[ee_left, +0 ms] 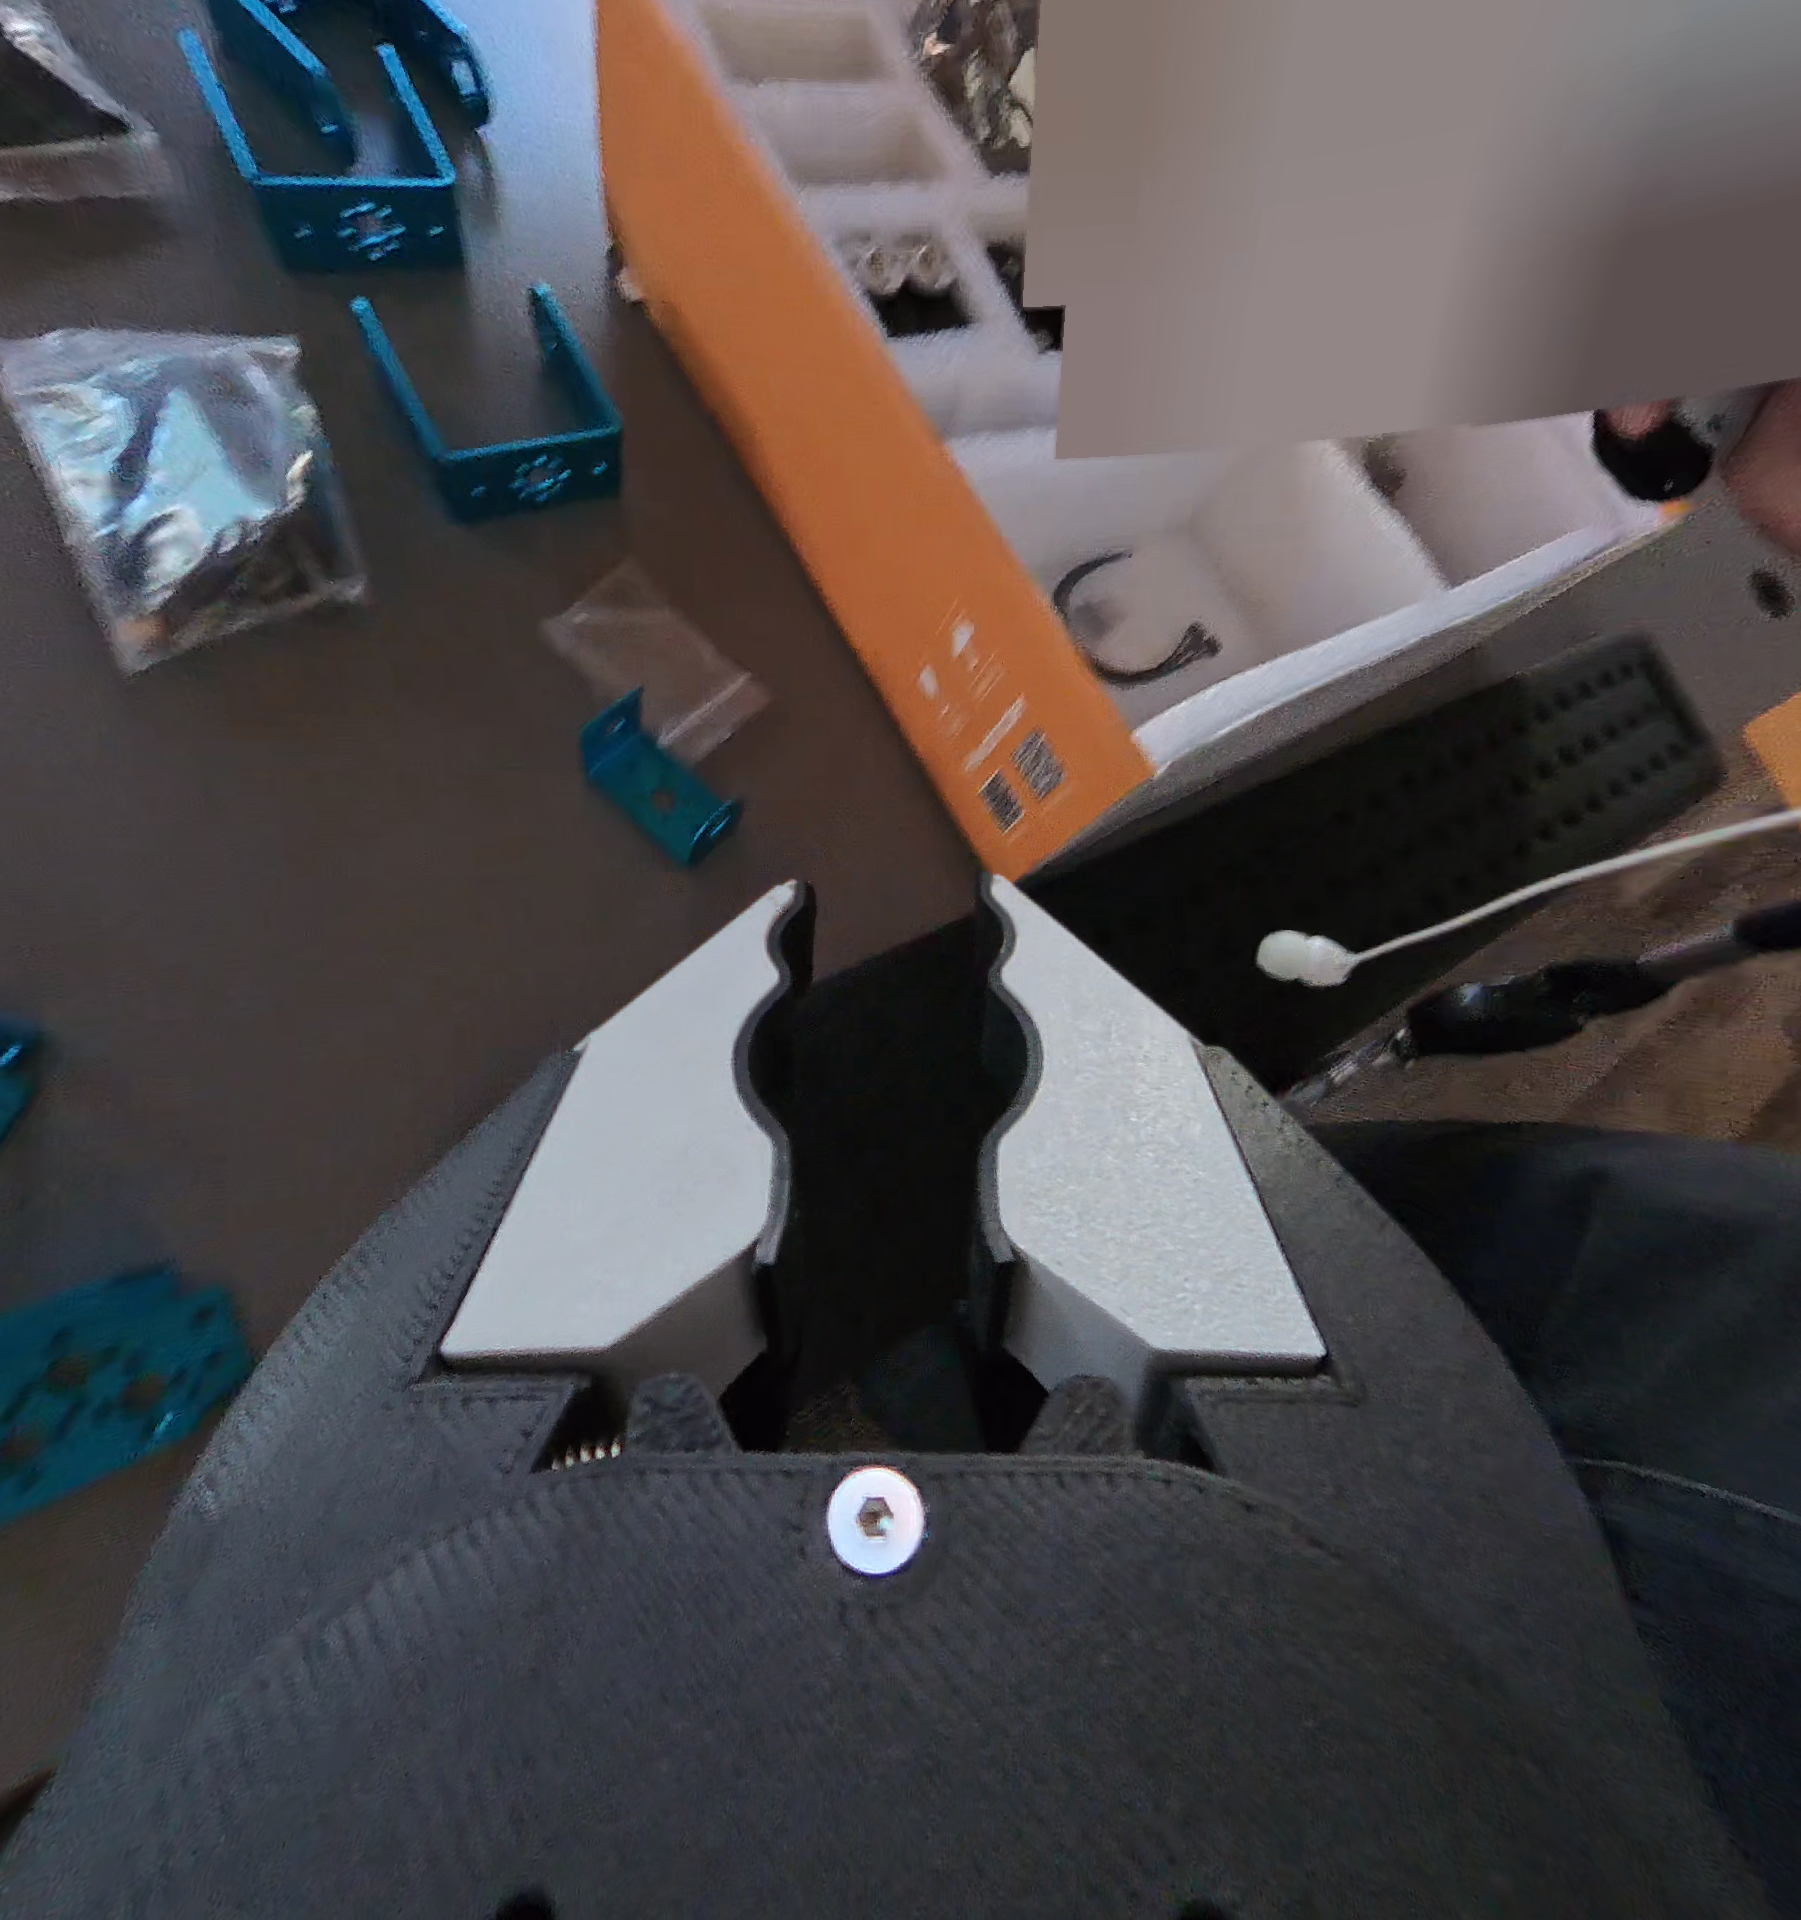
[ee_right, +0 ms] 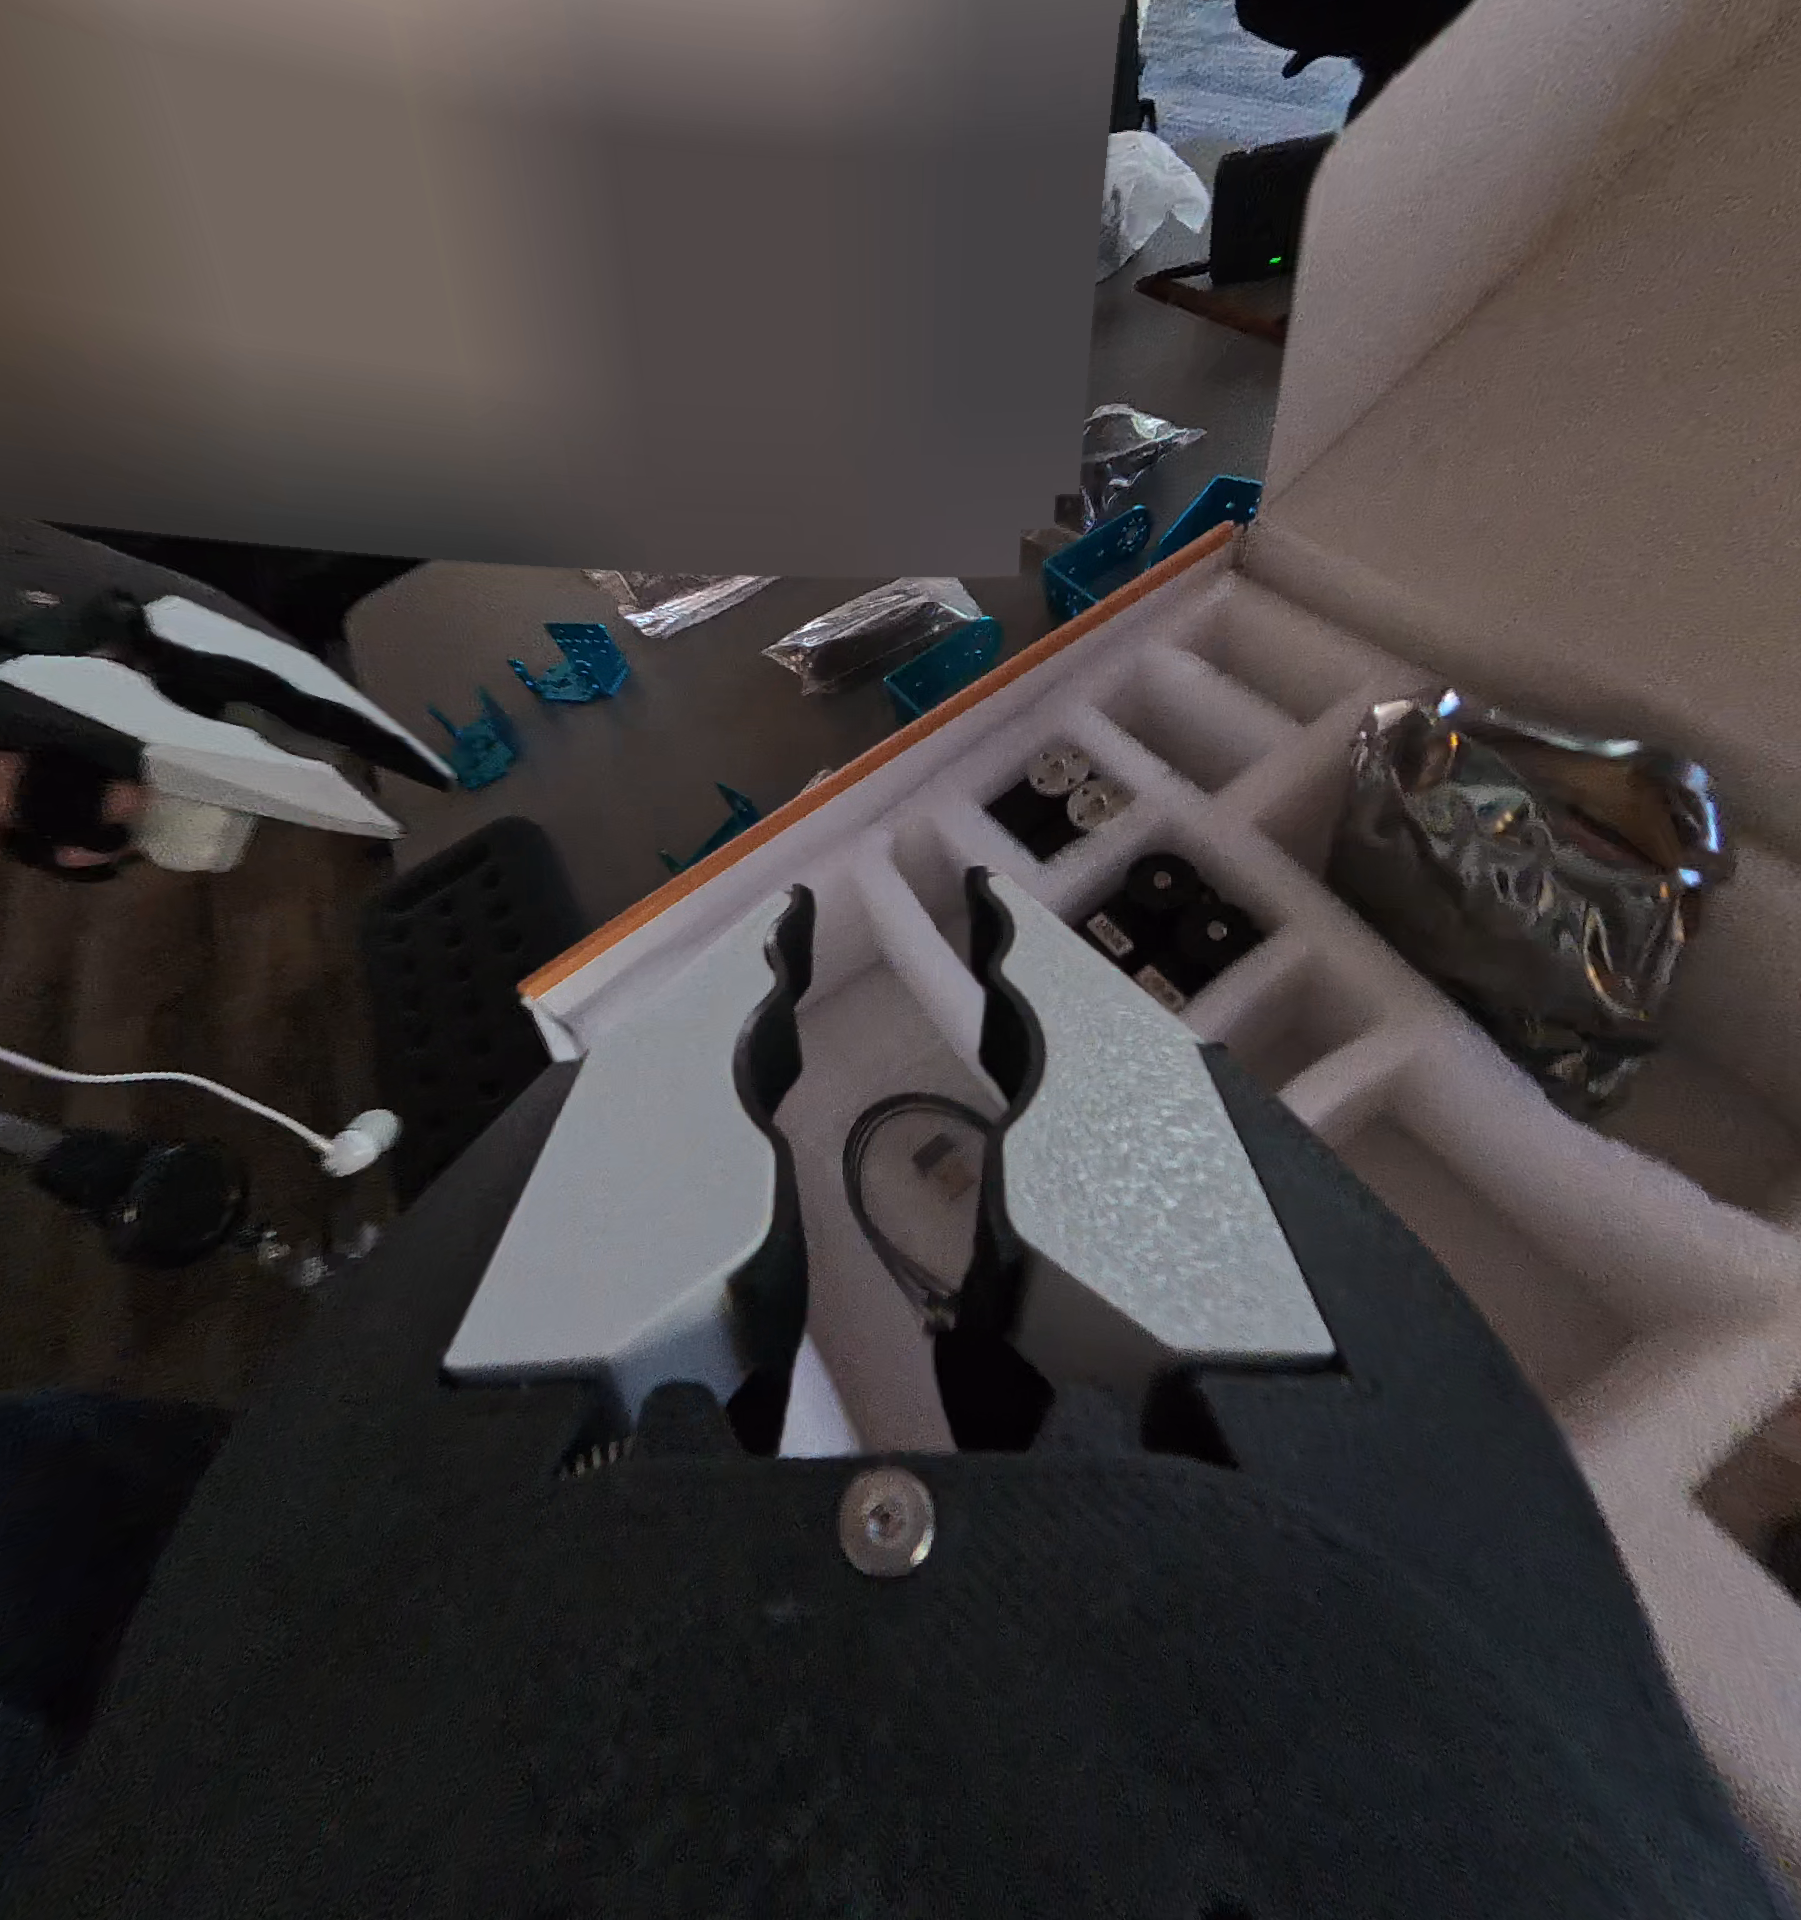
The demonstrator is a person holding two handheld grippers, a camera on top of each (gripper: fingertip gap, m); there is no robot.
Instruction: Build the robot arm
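A grey-brown surface (ee_left: 252,935) carries an open orange box (ee_left: 854,499) with a white foam insert (ee_right: 1239,748). The left gripper (ee_left: 891,894) hovers at the surface's near edge, jaws narrowly apart, empty, nearest a small blue bracket (ee_left: 657,779) by a clear bag (ee_left: 657,649). The right gripper (ee_right: 885,894), jaws narrowly apart and empty, hangs over a coiled black cable (ee_right: 901,1195) in the foam. Farther off lie 2 blue U-brackets (ee_left: 501,416) and a foil bag (ee_right: 1519,883). Printed marks on the box are too blurred to read.

Orange box (ee_left: 854,436), blue brackets (ee_left: 522,436), foil bag (ee_right: 1530,883), white cable (ee_left: 1498,904)
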